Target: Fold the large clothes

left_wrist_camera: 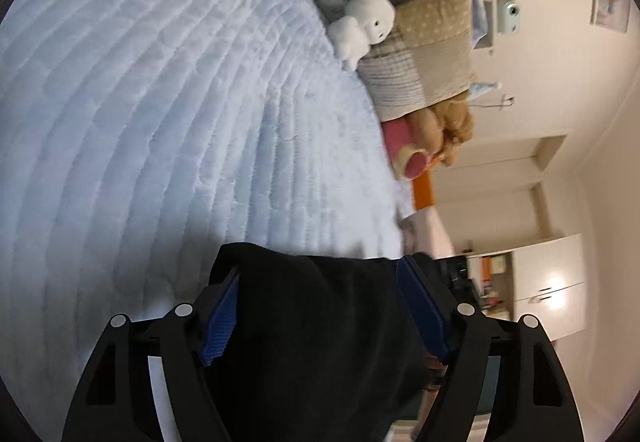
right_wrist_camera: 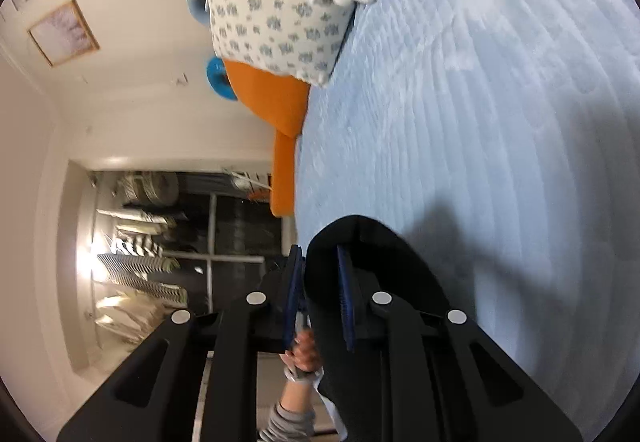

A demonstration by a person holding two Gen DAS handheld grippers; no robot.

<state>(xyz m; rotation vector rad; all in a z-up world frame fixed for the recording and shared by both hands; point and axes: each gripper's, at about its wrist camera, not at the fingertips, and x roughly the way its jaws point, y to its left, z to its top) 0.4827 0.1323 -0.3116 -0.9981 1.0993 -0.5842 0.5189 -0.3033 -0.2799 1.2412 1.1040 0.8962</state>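
Both grippers are at the near edge of the bed, over the pale blue quilted bedspread [left_wrist_camera: 168, 113], and each has a piece of the black garment [left_wrist_camera: 320, 342] between its fingers. The left gripper [left_wrist_camera: 320, 306] has its blue pads [left_wrist_camera: 219, 322] standing wide, a broad fold of the dark cloth bunched between them and filling the gap; whether the pads actually press on it the left wrist view does not settle. The right gripper [right_wrist_camera: 320, 298] is nearly closed, its pads [right_wrist_camera: 346, 298] clamped on a thin fold of the same garment [right_wrist_camera: 380, 282], which loops up over the fingertips and drops away below.

By the look of it, the garment is soft, limp and fairly thick, draping without any stiffness, so it will likely sag between the two holds and trail along the bedspread. It appears matte rather than slippery. The sensible holds seem to be at an edge or corner, pinched in a single layer as on the right, with the two grips kept well apart to stretch the cloth flat.

At the far edge sit a white plush toy [left_wrist_camera: 366, 23] and a floral pillow [right_wrist_camera: 276, 21]. No brand, label or legible writing shows anywhere on the garment or around it.
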